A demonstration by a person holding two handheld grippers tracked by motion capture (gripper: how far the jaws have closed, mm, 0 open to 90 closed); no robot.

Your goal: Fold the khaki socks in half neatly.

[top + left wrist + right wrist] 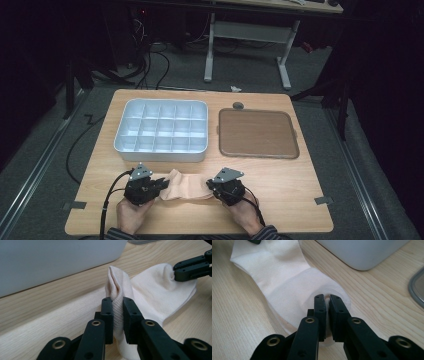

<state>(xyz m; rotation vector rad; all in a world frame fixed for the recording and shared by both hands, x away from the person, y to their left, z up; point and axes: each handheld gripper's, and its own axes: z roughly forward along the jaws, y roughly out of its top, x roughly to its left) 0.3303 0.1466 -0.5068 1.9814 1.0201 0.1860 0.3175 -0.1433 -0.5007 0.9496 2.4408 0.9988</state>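
Sock (184,186) stretched between my two grippers, lying on the near part of the wooden table (300,200), just in front of the white compartment box (162,131). Its long axis runs across me, left to right, roughly parallel to the box's near wall. My left gripper (161,184) pinches the ribbed cuff end, the fabric bunched up and standing in a fold between the pads, as the left gripper view shows (117,315). My right gripper (210,186) is clamped on the rounded toe end, with a thin pleat of cloth squeezed between nearly closed jaws (327,315). Each hand is at its own end, so neither has to cross over. The brown tray (258,133) sits farther back on my right, well apart from the sock. I judge that any fold or lift now turns on that crosswise axis: bringing one end toward the other means travelling along the box's front edge, not toward it.
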